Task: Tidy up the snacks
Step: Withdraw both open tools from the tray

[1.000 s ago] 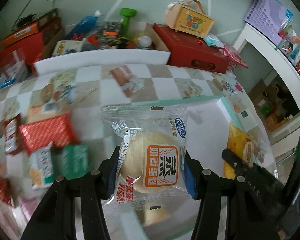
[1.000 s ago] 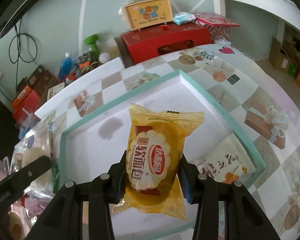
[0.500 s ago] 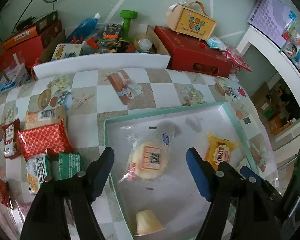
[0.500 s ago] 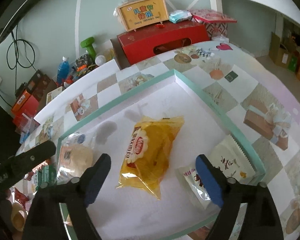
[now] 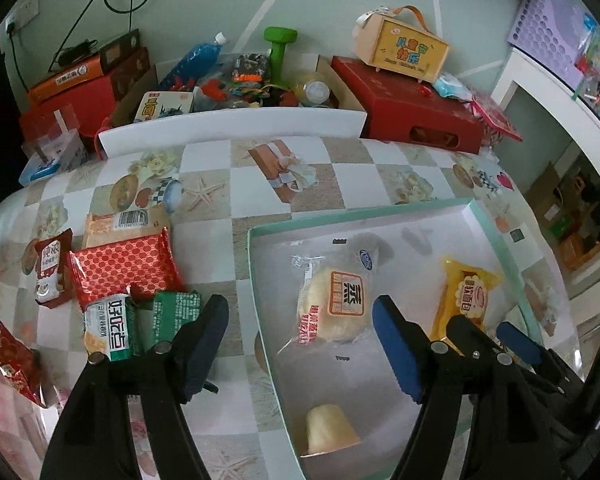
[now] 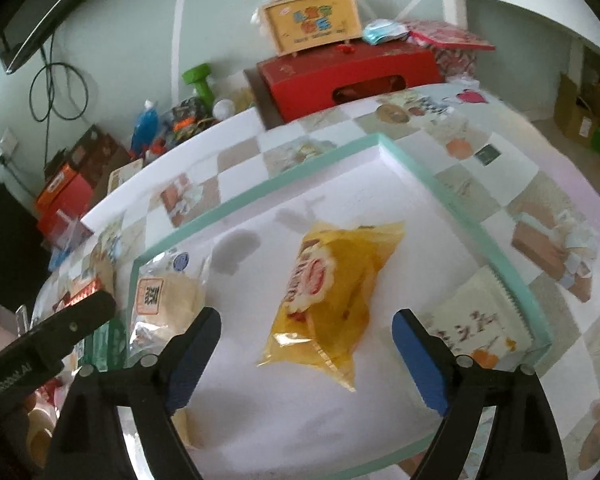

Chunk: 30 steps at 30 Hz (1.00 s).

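A: How do the two grippers sit?

B: Both tilt steeply down over the tray (image 5: 496, 236). The left gripper (image 5: 300, 344) has its jaws spread with nothing between the pads; the log shows them opening within the last second, now steady. The clear-wrapped bun (image 5: 342, 300) lies flat on the tray floor just beyond them, free of both fingers.

A: And the right gripper (image 6: 306, 354)?

B: Jaws spread wide too, after opening within the last second, and empty. The yellow bread packet (image 6: 332, 292) lies on the tray floor ahead of them, touching neither pad.

A: What else is in the tray?

B: A small jelly cup (image 5: 328, 428) near the near-left corner, and a cream sachet (image 6: 476, 320) against the right wall.

A: The surface around it?

B: A checked tablecloth (image 5: 320, 196) with printed pictures. Left of the tray lie loose snacks: a red wafer pack (image 5: 124, 270), a green packet (image 5: 176, 312) and a small red-and-white sachet (image 5: 50, 268).

A: The room behind?

B: At the table's far edge a red box (image 5: 416, 108) carries a yellow gift case (image 5: 410, 52); a green dumbbell (image 5: 278, 50) and a blue bottle (image 5: 196, 58) stand in clutter against the pale green wall.

A: Room to move?

B: The tray's middle and far floor are bare, and its teal rim runs close to the table's right edge.
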Each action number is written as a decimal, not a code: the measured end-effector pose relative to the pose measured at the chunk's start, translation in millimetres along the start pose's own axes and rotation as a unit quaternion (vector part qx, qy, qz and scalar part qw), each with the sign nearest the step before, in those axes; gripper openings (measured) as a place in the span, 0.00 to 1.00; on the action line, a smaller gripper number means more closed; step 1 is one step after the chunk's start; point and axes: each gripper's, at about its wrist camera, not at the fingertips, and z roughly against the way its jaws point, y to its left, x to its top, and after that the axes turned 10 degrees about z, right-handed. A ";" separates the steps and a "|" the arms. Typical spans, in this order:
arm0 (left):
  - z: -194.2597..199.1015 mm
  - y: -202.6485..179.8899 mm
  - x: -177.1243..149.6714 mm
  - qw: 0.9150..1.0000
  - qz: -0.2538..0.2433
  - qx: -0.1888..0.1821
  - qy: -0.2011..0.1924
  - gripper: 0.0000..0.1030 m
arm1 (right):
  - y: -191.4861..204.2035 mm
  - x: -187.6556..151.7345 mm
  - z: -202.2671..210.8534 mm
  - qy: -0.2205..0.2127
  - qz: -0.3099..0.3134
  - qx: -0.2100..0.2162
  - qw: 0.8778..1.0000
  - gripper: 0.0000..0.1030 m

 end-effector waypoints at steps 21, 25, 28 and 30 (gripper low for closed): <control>4.3 -0.1 -9.4 0.999 -0.006 -0.008 -0.046 1.00 | -21.3 1.2 15.4 -0.051 -0.046 0.009 0.998 1.00; 9.8 -0.3 -11.3 0.998 -0.010 -0.018 -0.059 1.00 | -19.9 1.6 20.0 -0.065 -0.038 0.008 0.997 1.00; 16.0 0.3 -14.2 0.997 -0.011 -0.025 -0.074 1.00 | -16.6 1.2 24.2 -0.077 -0.030 0.011 0.997 1.00; 21.4 0.9 -16.7 0.996 -0.015 -0.030 -0.083 1.00 | -11.6 1.4 27.9 -0.086 -0.018 0.010 0.996 1.00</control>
